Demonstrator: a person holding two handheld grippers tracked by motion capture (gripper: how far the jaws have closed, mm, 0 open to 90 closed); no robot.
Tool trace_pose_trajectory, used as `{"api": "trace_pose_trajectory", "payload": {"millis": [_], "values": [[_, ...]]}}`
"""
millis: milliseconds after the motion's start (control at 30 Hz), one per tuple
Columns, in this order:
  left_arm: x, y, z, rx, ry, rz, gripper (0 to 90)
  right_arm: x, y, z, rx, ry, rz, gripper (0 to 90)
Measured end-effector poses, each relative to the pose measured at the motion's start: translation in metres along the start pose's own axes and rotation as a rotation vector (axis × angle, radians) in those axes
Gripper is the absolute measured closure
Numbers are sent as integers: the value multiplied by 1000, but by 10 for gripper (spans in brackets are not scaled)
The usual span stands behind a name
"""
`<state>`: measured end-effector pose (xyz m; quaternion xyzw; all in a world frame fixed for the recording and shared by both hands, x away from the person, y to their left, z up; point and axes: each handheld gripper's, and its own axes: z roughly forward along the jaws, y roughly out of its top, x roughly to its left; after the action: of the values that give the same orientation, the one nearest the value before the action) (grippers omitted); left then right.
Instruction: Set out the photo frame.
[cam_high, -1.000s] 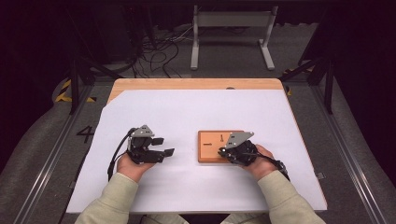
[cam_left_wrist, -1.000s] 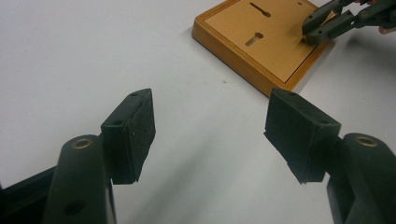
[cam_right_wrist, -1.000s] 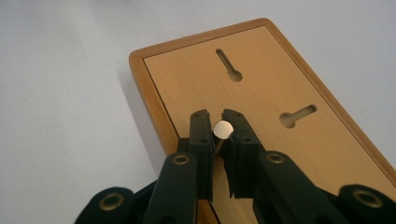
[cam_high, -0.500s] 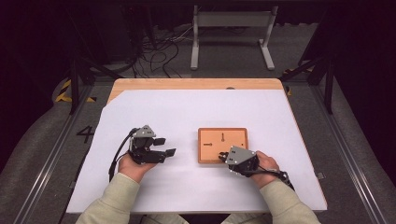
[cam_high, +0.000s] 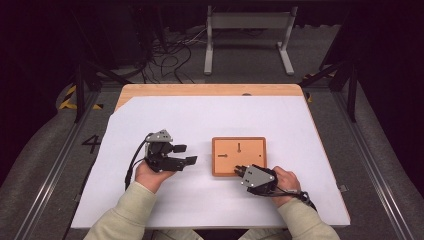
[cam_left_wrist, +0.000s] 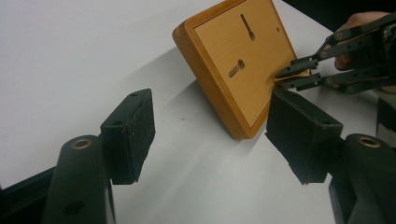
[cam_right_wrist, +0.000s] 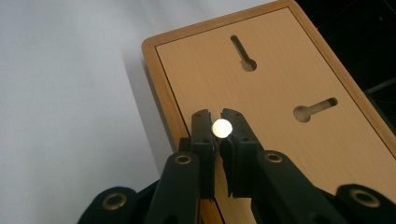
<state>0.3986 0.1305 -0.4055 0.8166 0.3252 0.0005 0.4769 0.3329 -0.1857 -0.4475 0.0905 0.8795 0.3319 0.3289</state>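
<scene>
With our right gripper (cam_right_wrist: 219, 122) pinched on a small round peg (cam_right_wrist: 222, 127) over the near edge of the wooden board (cam_high: 250, 147) mid-table, we should steer it slowly into a keyhole slot (cam_right_wrist: 315, 108) while our left gripper (cam_high: 184, 154) waits wide open.

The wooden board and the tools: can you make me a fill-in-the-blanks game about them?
1. The board has ___ keyhole slots.
2. The right tool is shut on a small ___ peg.
3. The left tool has its jaws ___.
4. The board lies on a ___ sheet.

Missing words: two; round; open; white
</scene>
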Motion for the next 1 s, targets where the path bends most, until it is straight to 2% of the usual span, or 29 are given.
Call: {"api": "trace_pose_trajectory", "payload": {"millis": [67, 133, 267, 300, 433, 567, 833, 1000], "values": [[-1, 7, 4, -2, 1, 2, 305, 0, 0, 0, -2, -2, 1, 840], [-1, 11, 7, -8, -6, -14, 267, 2, -1, -1, -2, -12, -6, 839], [2, 19, 18, 8, -21, -30, 221, 5, 0, -1, 0, -24, -19, 839], [5, 22, 23, -5, -44, -47, 221, 5, 0, -1, 0, -24, -19, 839], [7, 26, 41, -8, -45, -66, 187, 9, -1, -2, -2, -47, -21, 839], [8, 28, 58, 33, -43, -59, 171, 11, -1, -2, -6, -64, -17, 839], [4, 34, 87, 49, -60, -34, 161, 16, -2, -2, -9, -92, -30, 840], [7, 31, 98, 71, -85, -42, 163, 19, -3, -3, -7, -107, -41, 840]]}}
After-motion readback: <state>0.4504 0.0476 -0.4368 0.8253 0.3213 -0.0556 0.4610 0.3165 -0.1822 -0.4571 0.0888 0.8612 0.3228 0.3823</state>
